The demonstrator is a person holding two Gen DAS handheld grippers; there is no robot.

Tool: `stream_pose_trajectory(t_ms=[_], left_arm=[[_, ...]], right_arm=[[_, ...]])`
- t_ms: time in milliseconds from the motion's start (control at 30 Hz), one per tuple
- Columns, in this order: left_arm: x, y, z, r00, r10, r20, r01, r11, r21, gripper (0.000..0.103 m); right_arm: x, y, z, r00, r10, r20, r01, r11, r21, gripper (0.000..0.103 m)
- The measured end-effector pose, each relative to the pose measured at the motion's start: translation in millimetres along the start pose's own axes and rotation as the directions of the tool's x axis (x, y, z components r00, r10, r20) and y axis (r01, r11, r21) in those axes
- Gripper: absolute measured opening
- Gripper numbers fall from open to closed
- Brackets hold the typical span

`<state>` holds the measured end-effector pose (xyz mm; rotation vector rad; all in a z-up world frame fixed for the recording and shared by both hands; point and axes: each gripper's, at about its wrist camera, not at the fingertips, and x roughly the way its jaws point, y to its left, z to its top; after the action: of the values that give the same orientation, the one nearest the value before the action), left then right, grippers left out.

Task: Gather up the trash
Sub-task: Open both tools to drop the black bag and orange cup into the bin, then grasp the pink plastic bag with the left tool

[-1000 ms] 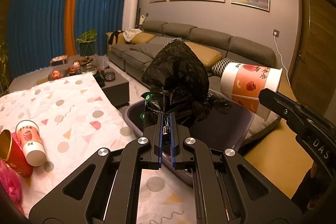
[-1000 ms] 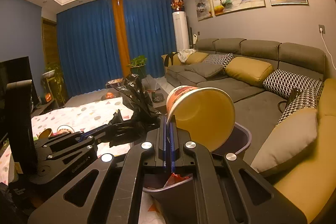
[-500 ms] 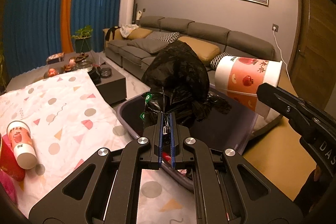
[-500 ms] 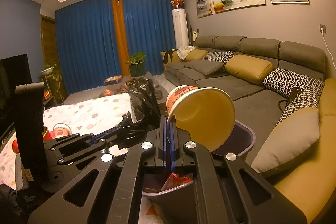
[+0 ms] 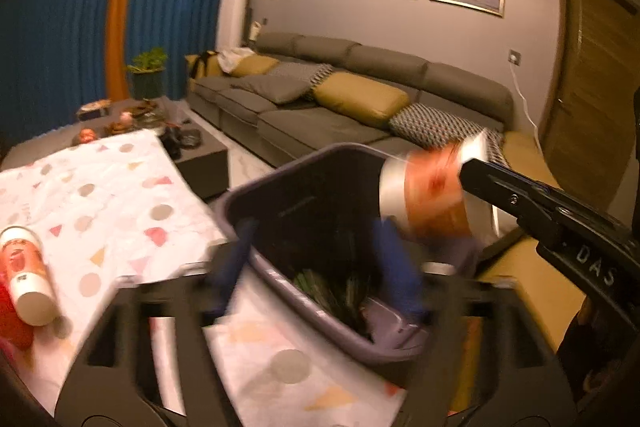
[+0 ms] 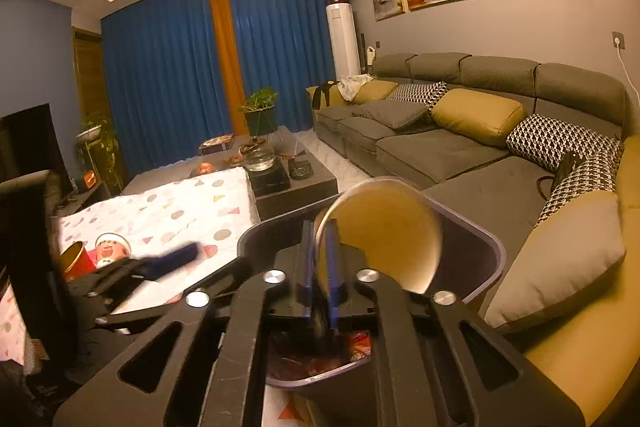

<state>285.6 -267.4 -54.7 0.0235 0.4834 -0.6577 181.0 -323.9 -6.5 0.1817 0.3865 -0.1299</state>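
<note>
My left gripper is open above the grey trash bin; its blue fingers are blurred and spread wide. The black plastic bag lies inside the bin. My right gripper pinches the rim of an orange and white paper cup, tilted mouth-first over the bin. The cup and the right gripper's finger also show in the left wrist view, over the bin's right side. More red trash lies in the bin's bottom.
A patterned white tablecloth covers the table left of the bin, with another paper cup lying on it beside a red cup. A grey sofa with cushions runs behind. A dark coffee table stands beyond.
My left gripper has opened and the black bag has dropped into the bin. My right gripper has lowered the cup closer to the bin's opening.
</note>
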Motion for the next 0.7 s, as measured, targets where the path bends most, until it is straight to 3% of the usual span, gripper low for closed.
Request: stream_pose_trajectory(t_ms=[67,167,233,300,367,400,600,700], left_arm=[[-6.3,9.1,-0.2,1.000,0.030,0.006,-0.030,0.999,-0.020,0.081],[-23.0,22.7,-0.6,0.997,0.077,0.032,-0.075,0.996,-0.057,0.092],[-38.2,29.1,-0.9,0.992,0.114,0.057,-0.110,0.991,-0.077,0.096],[-51.3,34.5,-1.4,0.986,0.151,0.075,-0.144,0.986,-0.087,0.097],[-68.2,39.5,-3.7,0.976,0.200,0.087,-0.192,0.977,-0.092,0.097],[-77.7,43.2,-6.0,0.970,0.221,0.097,-0.212,0.972,-0.097,0.097],[-134.0,75.9,-25.8,0.929,0.358,0.097,-0.343,0.928,-0.143,0.097],[-165.4,97.7,-42.7,0.892,0.444,0.087,-0.427,0.889,-0.162,0.097]], right_arm=[[1.7,-1.9,0.7,1.000,0.001,0.004,-0.001,1.000,0.009,0.027],[0.0,-3.6,1.9,1.000,-0.008,0.010,0.008,1.000,0.014,0.028],[-5.9,-2.8,2.2,1.000,-0.010,0.026,0.010,1.000,0.017,0.037],[-15.4,-1.1,2.4,0.998,-0.019,0.055,0.017,1.000,0.021,0.054],[-25.0,3.1,1.9,0.997,-0.019,0.077,0.017,1.000,0.021,0.058],[-28.3,5.9,1.3,0.996,-0.018,0.082,0.016,1.000,0.021,0.064],[-49.1,35.4,-8.6,0.993,0.017,0.115,-0.015,1.000,-0.021,0.076],[-53.1,61.1,-15.5,0.992,0.070,0.104,-0.065,0.997,-0.047,0.076]])
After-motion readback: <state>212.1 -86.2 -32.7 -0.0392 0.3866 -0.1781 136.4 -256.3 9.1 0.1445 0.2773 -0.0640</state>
